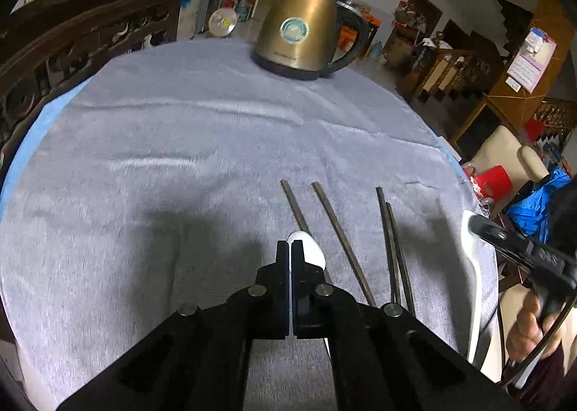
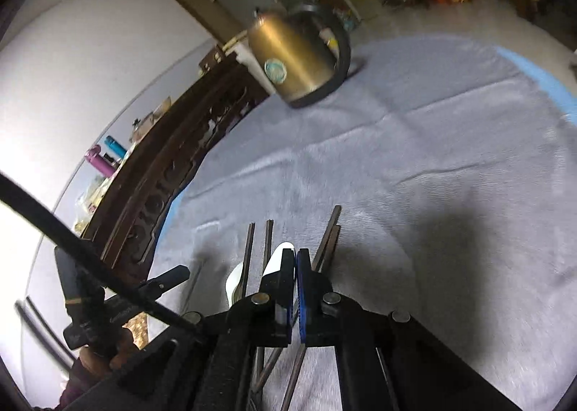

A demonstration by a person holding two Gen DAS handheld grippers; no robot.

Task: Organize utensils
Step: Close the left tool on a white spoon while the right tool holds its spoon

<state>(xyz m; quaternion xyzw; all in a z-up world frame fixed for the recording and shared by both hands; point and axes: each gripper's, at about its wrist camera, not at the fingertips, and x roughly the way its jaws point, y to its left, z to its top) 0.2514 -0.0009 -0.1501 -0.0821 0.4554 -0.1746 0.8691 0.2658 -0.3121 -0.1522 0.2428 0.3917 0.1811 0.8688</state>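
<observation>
both grippers (image 1: 290, 248) (image 2: 295, 256) pinch glossy white spoons (image 1: 310, 248) (image 2: 276, 259) – slim chopsticks (image 1: 339, 234) alongside.

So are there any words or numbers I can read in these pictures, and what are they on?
None can be read.
Kettle: small pale lettering low on its body, too blurred to read.
Kettle's round sticker: blurred, with no readable words.
Wall calendar: print too small.
Right gripper: white marks on its body, blurred.
</observation>
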